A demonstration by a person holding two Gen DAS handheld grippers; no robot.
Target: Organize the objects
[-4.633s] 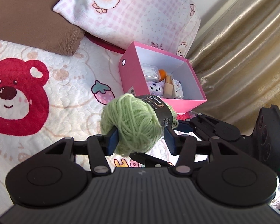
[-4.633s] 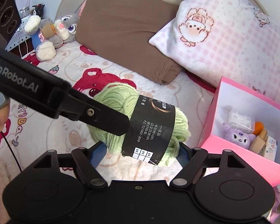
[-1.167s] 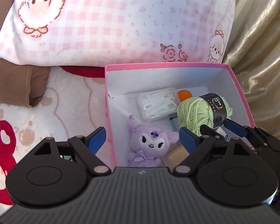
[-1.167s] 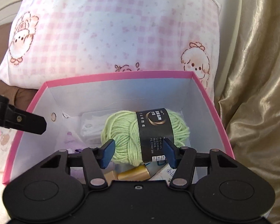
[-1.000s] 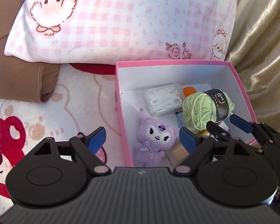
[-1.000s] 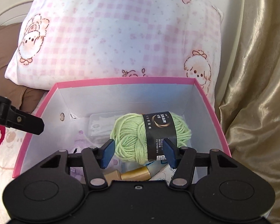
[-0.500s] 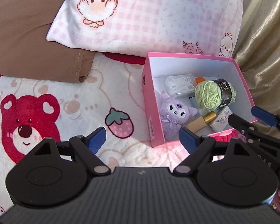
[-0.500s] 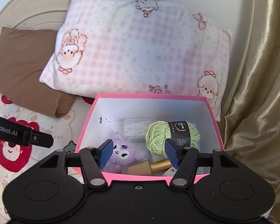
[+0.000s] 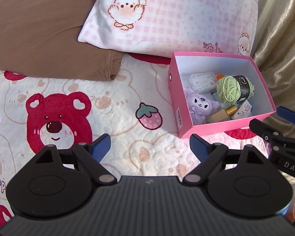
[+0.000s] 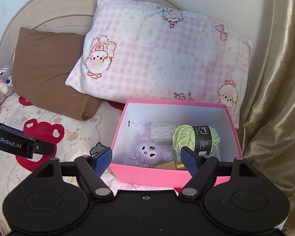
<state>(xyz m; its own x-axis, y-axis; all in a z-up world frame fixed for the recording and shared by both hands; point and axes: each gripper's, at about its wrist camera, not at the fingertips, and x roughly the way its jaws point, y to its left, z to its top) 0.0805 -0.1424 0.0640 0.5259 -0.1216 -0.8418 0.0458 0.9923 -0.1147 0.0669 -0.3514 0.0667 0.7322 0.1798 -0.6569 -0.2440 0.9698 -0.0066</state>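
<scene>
Bedding printed with red bears (image 9: 59, 122) carries the pink box (image 9: 222, 126), where the green yarn ball (image 9: 234, 88) lies beside a purple plush (image 9: 201, 103). Left tool (image 9: 149, 147) and right tool (image 10: 146, 158) are spread wide and carry nothing; tidying looks about finished.

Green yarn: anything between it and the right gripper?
Only the near wall of the pink box. The green yarn lies inside; the open right gripper hovers outside. From above, nothing visible blocks.
</scene>
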